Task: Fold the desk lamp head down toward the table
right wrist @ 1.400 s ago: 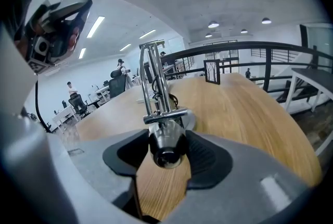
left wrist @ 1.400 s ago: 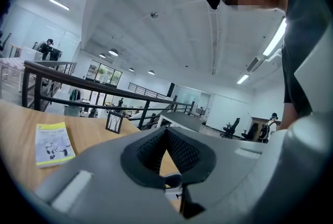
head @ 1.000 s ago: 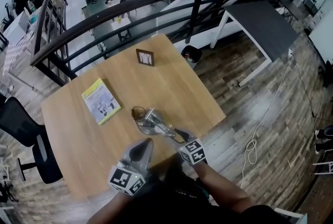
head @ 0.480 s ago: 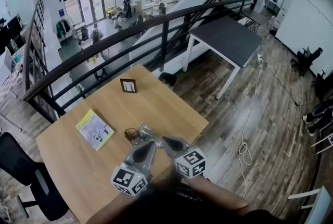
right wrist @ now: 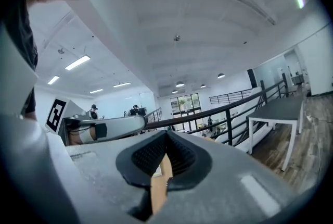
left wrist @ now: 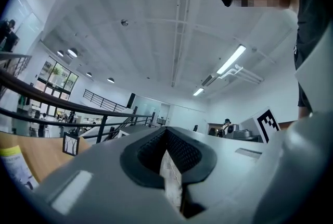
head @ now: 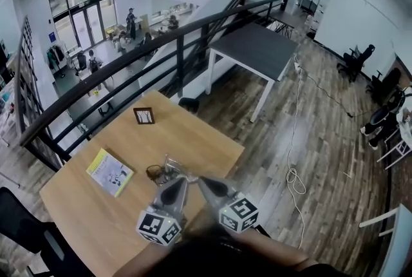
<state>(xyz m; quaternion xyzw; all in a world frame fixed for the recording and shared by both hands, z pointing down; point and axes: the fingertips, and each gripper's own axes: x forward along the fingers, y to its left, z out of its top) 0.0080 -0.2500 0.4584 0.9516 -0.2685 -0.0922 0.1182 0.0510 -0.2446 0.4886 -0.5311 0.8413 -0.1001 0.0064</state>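
Note:
The silvery desk lamp (head: 168, 171) lies low and folded on the wooden table (head: 193, 134), with its dark ring-shaped base (head: 154, 172) to its left. Both grippers are raised close to the head camera, above the table's near edge and clear of the lamp. My left gripper (head: 175, 184) (left wrist: 165, 137) points level with its jaws together and nothing between them. My right gripper (head: 207, 182) (right wrist: 166, 139) is also shut and empty. In the right gripper view, the left gripper's grey finger (right wrist: 106, 128) shows beside it.
A yellow booklet (head: 109, 171) lies on the table's left part and a small picture frame (head: 143, 116) stands at its far edge. A dark railing (head: 161, 50) runs behind the table, with a grey table (head: 251, 47) beyond. A cable (head: 293, 176) lies on the wooden floor at the right.
Both grippers have lifted off the lamp and come up toward the camera. The right one, beside the lamp a second ago, is now clear of it. The head view has tilted up.

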